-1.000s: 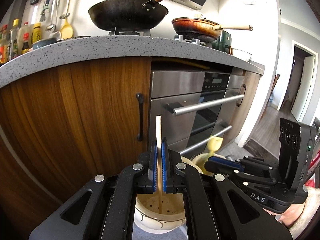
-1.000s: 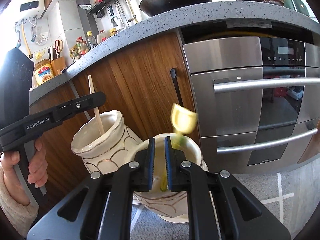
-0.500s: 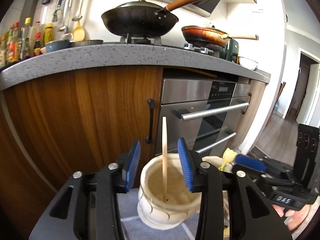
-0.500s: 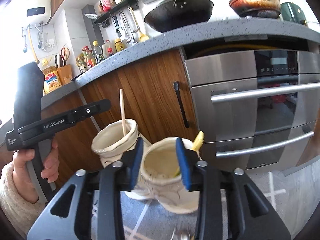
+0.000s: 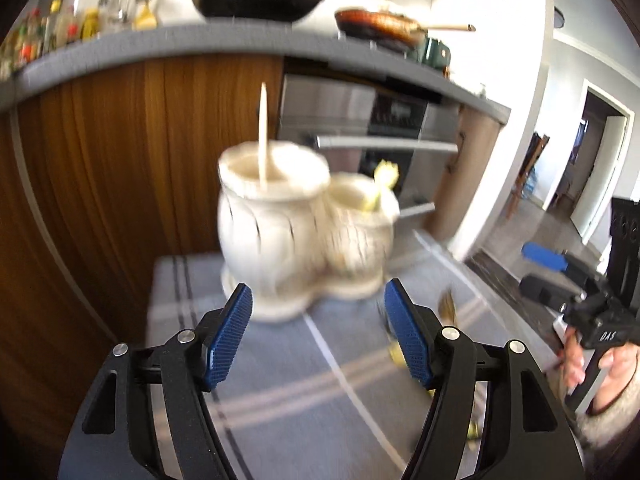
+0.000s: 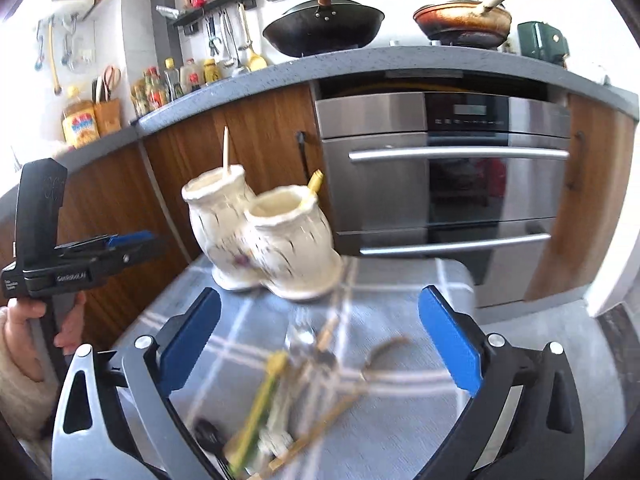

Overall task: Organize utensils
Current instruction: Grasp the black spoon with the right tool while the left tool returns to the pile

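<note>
Left gripper [image 5: 318, 334]: jaws spreading wider right now, nothing between the blue pads, hanging low centre of its own view over the cloth, with the holder just beyond
Right gripper [image 6: 320, 340]: jaws also opening, about as wide as they go, empty, and the loose utensil pile [image 6: 296, 392] sits right under the gap at the bottom of that view
Twin ceramic holder [image 6: 260, 236]: two cream pots joined at the base, standing on the checked grey cloth [image 6: 400, 292] that covers the tabletop, middle of both views
What's already sorted: a wooden stick [image 5: 263, 136] stands upright in the left pot, something yellow-tipped [image 6: 314, 181] leans in the right pot
Step in hand, my guess: both hands are free, so next pick comes from the pile
How I'd do it: take one piece per gripper, go for a handle that sticks out clear of the heap, close on the shaft not the head, and lift straight before swinging toward the pots
Watch out: that pile looks tangled and it's blurry, so a sloppy pinch could drag neighbours along; can't tell exactly which pieces are forks or spoons
Writing on the left gripper body: something like "GenRobot.AI", small and soft, at mid left of the right view
Writing on the right gripper [image 5: 600, 320] body: "DAS", at right edge of the left view
Bottles on the counter [image 6: 80, 124]: labels too small to read
</note>
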